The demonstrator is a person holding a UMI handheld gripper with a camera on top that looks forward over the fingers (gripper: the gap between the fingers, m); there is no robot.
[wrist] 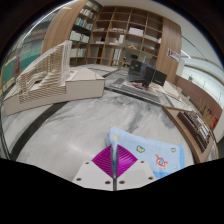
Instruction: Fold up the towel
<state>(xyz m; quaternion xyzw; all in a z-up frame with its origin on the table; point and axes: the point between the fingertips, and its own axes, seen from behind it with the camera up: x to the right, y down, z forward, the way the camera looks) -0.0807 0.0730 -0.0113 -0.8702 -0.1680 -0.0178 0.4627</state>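
A light blue towel (150, 150) with small yellow and dark prints lies on the grey marble table (60, 125), just ahead and right of the fingers. My gripper (114, 160) has its two magenta pads (100, 162) pressed together, with a thin edge of the towel pinched between them. The pinched fold rises from the pads toward the towel's near corner. The rest of the towel spreads flat to the right.
A wooden architectural model (45, 80) stands at the back left of the table. A dark monitor (142, 72) and desk items sit beyond the towel. Wooden bookshelves (125, 35) line the far wall. A black keyboard-like object (197, 128) lies at the far right.
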